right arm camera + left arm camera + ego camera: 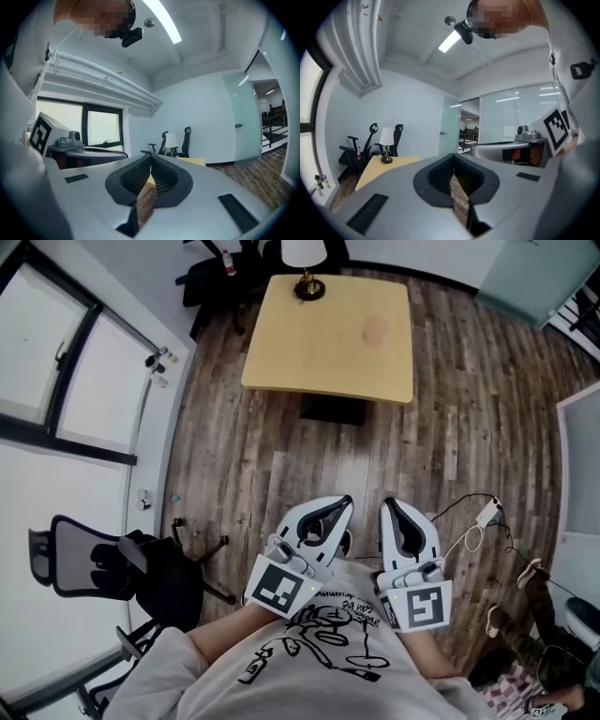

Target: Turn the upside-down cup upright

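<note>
A small pale peach cup [375,330] stands on the light wooden table [328,362], right of its middle; which way up it is cannot be made out from here. Both grippers are held close to the person's body, far short of the table. My left gripper [347,503] [453,158] is shut, its jaws meeting with nothing between them. My right gripper [388,505] [151,160] is also shut and empty. Each gripper points level toward the table. The cup is hidden in both gripper views.
A table lamp [305,263] [386,140] [171,140] stands at the table's far edge. Black chairs [211,273] are behind the table, and an office chair [112,568] is at my left. A white cable and plug [483,517] lie on the wooden floor at the right.
</note>
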Available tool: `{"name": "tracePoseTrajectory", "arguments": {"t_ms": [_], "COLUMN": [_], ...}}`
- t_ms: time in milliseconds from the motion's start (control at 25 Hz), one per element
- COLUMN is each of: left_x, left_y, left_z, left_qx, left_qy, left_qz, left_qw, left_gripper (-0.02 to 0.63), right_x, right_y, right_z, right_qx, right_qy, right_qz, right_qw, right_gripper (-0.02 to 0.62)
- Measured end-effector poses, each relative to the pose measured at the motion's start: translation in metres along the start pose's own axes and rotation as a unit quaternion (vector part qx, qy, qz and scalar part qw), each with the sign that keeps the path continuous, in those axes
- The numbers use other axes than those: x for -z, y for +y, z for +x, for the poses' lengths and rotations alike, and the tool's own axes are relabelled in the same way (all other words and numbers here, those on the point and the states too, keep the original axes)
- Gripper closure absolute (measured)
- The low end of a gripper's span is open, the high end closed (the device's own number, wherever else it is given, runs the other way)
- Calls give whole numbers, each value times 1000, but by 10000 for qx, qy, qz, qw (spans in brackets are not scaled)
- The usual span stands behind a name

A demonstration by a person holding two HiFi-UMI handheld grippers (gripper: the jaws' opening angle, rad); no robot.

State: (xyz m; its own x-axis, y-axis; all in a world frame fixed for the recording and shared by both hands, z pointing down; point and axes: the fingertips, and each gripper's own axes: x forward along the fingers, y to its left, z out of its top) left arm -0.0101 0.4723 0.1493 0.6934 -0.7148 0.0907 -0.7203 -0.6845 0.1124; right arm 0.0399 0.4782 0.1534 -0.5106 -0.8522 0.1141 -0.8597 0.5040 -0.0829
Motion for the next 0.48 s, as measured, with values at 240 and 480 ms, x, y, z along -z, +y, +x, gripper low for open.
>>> {"name": "tracePoseTrajectory", "arguments": {"t_ms": [240, 480], "left_x": [6, 4], "left_y": [-7, 6], "left_z": [8, 21], "left_qx": [-68, -117], "left_qy": [58, 0], "left_qz": [-57, -40], "left_qw": [9999, 9999], "left_gripper": [598, 598], "right_x": [3, 2], "right_y": [-8, -14], "right_z": [-7, 9], "right_qx": [-87, -158], "right_qy": [-18, -8], "right_qz": [46, 45], "right_qw": [10000, 9999], "right_gripper": [571, 571]}}
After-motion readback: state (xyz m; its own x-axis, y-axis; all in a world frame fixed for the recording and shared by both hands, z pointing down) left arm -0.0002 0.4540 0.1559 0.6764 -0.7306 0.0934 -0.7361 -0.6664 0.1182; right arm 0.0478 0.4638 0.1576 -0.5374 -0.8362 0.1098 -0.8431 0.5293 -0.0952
